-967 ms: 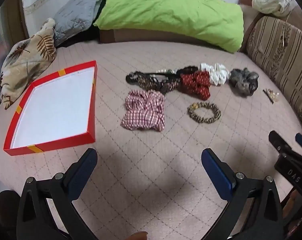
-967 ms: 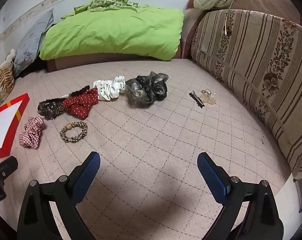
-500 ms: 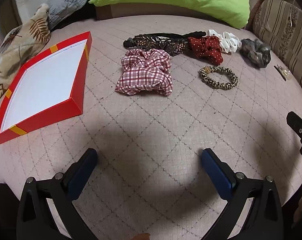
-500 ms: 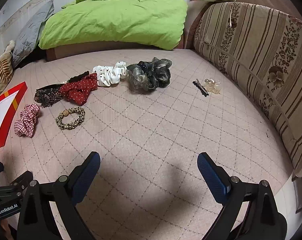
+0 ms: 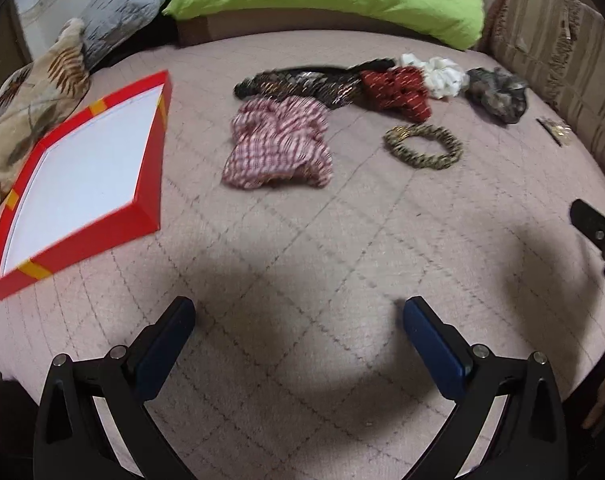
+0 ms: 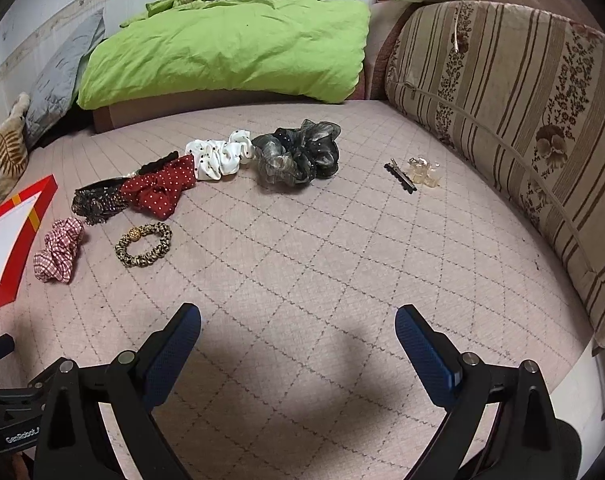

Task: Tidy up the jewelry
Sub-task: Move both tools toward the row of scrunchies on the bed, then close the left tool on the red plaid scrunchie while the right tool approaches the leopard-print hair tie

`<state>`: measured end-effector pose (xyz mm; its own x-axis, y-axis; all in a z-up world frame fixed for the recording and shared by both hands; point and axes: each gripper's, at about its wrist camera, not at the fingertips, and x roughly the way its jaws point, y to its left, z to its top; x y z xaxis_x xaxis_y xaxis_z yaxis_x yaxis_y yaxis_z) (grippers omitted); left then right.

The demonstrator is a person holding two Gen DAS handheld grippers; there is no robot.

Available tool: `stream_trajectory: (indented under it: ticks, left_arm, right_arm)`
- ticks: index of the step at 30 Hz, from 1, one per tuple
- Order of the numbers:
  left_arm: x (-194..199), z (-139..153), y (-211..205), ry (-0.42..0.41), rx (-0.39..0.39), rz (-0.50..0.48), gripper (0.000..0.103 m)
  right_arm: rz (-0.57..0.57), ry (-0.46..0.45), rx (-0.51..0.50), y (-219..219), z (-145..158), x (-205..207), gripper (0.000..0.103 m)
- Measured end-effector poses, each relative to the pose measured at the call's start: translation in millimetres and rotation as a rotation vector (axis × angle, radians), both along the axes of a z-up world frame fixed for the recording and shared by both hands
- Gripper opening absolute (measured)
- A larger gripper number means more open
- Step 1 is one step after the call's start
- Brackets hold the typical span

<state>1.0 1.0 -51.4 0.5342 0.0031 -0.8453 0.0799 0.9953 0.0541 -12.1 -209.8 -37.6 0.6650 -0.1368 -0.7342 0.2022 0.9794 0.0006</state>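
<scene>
Several hair accessories lie on a pink quilted bed cover point(image 5: 302, 272). A red-and-white checked scrunchie point(image 5: 278, 142) point(image 6: 58, 250) sits nearest the red box with a white inside point(image 5: 82, 176) point(image 6: 10, 232). Beside it lies a leopard-print scrunchie point(image 5: 422, 146) point(image 6: 144, 244). Behind them are a dark patterned headband point(image 5: 298, 82) point(image 6: 98, 200), a red dotted scrunchie point(image 5: 398, 88) point(image 6: 160, 190), a white dotted scrunchie point(image 5: 438, 74) point(image 6: 220, 158) and a grey sheer scrunchie point(image 5: 498, 94) point(image 6: 298, 156). A black clip point(image 6: 400, 176) and a clear claw clip point(image 6: 422, 170) lie far right. My left gripper point(image 5: 298, 320) and right gripper point(image 6: 298, 324) hang open and empty.
A green pillow point(image 6: 230, 48) and grey and leaf-print cushions point(image 5: 34, 96) line the back and left. A striped sofa back point(image 6: 522, 120) runs along the right. The right gripper's body point(image 5: 598, 232) shows at the left wrist view's right edge.
The left gripper has dipped toward the checked scrunchie and the box, which now look larger. The right gripper has shifted slightly. Both stay open.
</scene>
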Motion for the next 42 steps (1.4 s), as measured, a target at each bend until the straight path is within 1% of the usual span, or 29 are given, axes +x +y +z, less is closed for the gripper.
stream_trajectory:
  ticks: [3, 5, 6, 8, 9, 11, 12, 14, 15, 16, 17, 19, 22, 24, 26, 28, 30, 31, 32, 34, 35, 36, 37, 38, 40, 42]
  left_arm:
    - [-6.0, 30.7, 2.7, -0.135, 0.008, -0.010, 0.103]
    - [-3.4, 49.7, 10.8, -0.202, 0.015, -0.015, 0.103]
    - [0.6, 56.4, 16.6, -0.224, 0.026, -0.010, 0.103]
    - [16.0, 62.8, 31.8, -0.227, 0.063, 0.013, 0.103]
    - [28.3, 62.0, 43.2, -0.201, 0.077, 0.039, 0.103]
    - [51.7, 57.3, 62.3, -0.137, 0.062, 0.074, 0.102]
    - [62.8, 51.9, 73.2, -0.102, 0.051, 0.090, 0.098]
    - [73.1, 41.0, 85.2, -0.047, 0.044, 0.099, 0.059]
    - [80.3, 33.4, 90.6, -0.002, 0.043, 0.105, 0.053]
    - [81.5, 26.7, 95.0, 0.023, 0.042, 0.109, 0.039]
    - [82.9, 21.3, 98.6, 0.045, 0.051, 0.127, 0.027]
    - [81.8, 15.6, 102.6, 0.063, 0.027, 0.144, 0.026]
    - [70.3, 16.7, 105.3, 0.059, 0.043, 0.147, 0.021]
    - [59.3, 16.8, 111.4, 0.062, 0.038, 0.150, 0.021]
    - [50.2, 21.2, 116.3, 0.055, 0.006, 0.151, 0.021]
    - [43.8, 34.1, 116.9, 0.027, -0.031, 0.152, 0.021]
    - [39.0, 50.6, 114.1, -0.010, -0.065, 0.140, 0.024]
    - [37.7, 58.2, 110.8, -0.027, -0.072, 0.132, 0.034]
    - [35.2, 66.7, 106.5, -0.046, -0.076, 0.126, 0.048]
    - [28.1, 84.5, 97.5, -0.101, -0.076, 0.110, 0.059]
    - [25.4, 93.1, 92.9, -0.128, -0.067, 0.100, 0.062]
    - [21.5, 102.4, 86.8, -0.157, -0.045, 0.088, 0.063]
    - [19.6, 107.5, 83.9, -0.172, -0.032, 0.082, 0.067]
    - [16.9, 114.7, 79.6, -0.188, -0.017, 0.072, 0.071]
    - [16.6, 125.5, 76.4, -0.204, -0.015, 0.064, 0.073]
    - [13.7, 135.9, 72.9, -0.217, -0.010, 0.058, 0.073]
  right_arm:
    - [-0.016, -0.004, 0.085, -6.6, -1.3, -0.3, 0.099]
    - [-0.014, 0.015, 0.144, -11.4, -3.0, 1.5, 0.099]
    - [-0.007, 0.020, 0.148, -11.4, -3.4, 2.0, 0.099]
    - [-0.004, 0.028, 0.113, -7.3, -3.5, 2.9, 0.099]
    - [0.000, 0.032, 0.081, -5.0, -2.8, 3.6, 0.099]
    - [0.006, 0.026, 0.066, -3.9, -1.8, 3.1, 0.099]
    - [0.008, 0.024, 0.071, -3.7, -1.4, 2.9, 0.099]
    - [0.010, 0.030, 0.079, -3.8, -1.8, 3.6, 0.099]
    - [0.012, 0.034, 0.078, -3.5, -2.4, 3.8, 0.099]
    - [0.011, 0.037, 0.076, -3.1, -2.7, 4.2, 0.099]
    - [0.010, 0.041, 0.075, -3.2, -3.1, 4.6, 0.099]
    - [0.010, 0.045, 0.077, -3.5, -3.4, 4.6, 0.099]
    - [0.009, 0.046, 0.078, -4.9, -3.1, 5.2, 0.099]
    - [0.009, 0.043, 0.083, -4.6, -3.1, 4.8, 0.099]
    - [0.013, 0.046, 0.089, -3.1, -3.0, 5.9, 0.099]
    - [0.026, 0.059, 0.096, -1.2, -1.9, 9.6, 0.099]
    - [0.035, 0.068, 0.096, 1.4, 1.9, 13.3, 0.099]
    - [0.037, 0.070, 0.089, 2.8, 6.0, 15.7, 0.099]
    - [0.039, 0.070, 0.082, 4.4, 10.0, 18.0, 0.099]
    - [0.042, 0.070, 0.050, 7.8, 25.4, 25.0, 0.099]
    - [0.043, 0.077, 0.026, 10.1, 32.8, 29.0, 0.099]
    - [0.049, 0.085, -0.019, 14.5, 45.2, 34.6, 0.100]
    - [0.057, 0.077, -0.051, 18.4, 54.0, 37.6, 0.099]
    - [0.069, 0.038, -0.079, 22.8, 65.9, 36.6, 0.099]
    - [0.077, -0.069, -0.128, 28.8, 87.1, 29.7, 0.100]
    - [0.093, -0.167, -0.183, 35.4, 102.0, 23.9, 0.103]
